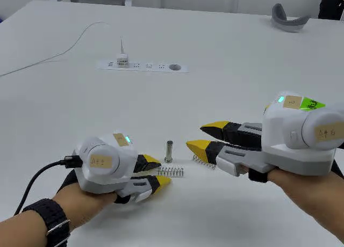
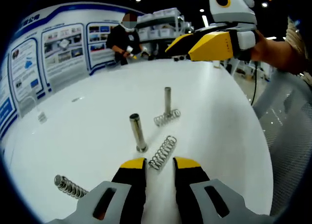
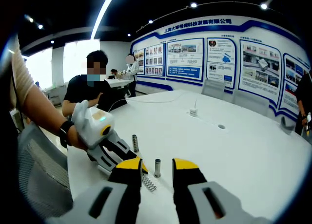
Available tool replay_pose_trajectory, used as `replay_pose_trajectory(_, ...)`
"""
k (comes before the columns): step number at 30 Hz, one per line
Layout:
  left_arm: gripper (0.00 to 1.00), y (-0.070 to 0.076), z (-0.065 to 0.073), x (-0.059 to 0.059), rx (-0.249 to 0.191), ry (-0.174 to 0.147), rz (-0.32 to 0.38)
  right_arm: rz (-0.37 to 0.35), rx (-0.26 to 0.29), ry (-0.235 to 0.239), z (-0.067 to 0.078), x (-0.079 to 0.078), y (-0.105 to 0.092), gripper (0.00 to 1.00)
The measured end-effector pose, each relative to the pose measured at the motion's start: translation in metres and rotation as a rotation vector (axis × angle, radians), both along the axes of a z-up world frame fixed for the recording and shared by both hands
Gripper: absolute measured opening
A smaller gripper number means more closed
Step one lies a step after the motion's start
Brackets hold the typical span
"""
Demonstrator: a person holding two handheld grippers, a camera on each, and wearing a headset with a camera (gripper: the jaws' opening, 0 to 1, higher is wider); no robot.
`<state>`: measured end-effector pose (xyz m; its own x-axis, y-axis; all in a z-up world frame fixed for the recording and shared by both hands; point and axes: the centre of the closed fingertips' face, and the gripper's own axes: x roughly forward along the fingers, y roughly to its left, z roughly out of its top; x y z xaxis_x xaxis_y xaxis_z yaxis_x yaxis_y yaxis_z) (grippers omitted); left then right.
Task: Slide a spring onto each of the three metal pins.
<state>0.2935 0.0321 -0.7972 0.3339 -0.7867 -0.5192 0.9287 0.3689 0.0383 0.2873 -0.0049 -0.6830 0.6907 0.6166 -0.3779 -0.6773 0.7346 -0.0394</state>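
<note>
Steel pin [image 1: 169,150] stands upright; spring [image 1: 171,172] lies flat beside it.

Pin [image 1: 169,151] smooth shiny metal; spring [image 1: 171,172] bright metal wire; table [image 1: 231,96] smooth, matt; wrist strap [image 1: 51,217] woven fabric.

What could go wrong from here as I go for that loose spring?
The spring lies flat at the tips of the open left tongs; pinched off-centre, it may flick away. The bare pin stands unsupported right beside it, so a nudge could topple it. The right tongs hover close, risking a bump.
</note>
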Motion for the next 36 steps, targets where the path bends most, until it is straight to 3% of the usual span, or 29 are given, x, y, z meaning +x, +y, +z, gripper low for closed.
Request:
replay_pose_trajectory(8, 0.14, 0.000, 0.000, -0.003, 0.018, -0.025, -0.016, -0.002, -0.002, 0.005, -0.003, -0.001, -0.001, 0.25)
replay_pose_trajectory(27, 0.11, -0.001, -0.001, -0.003, 0.026, -0.032, -0.027, 0.002, -0.006, -0.003, 0.001, -0.001, -0.001, 0.25)
replay_pose_trajectory(36, 0.10, 0.009, 0.017, -0.008, -0.010, -0.037, -0.014, 0.027, -0.044, -0.015, 0.007, 0.001, -0.004, 0.25)
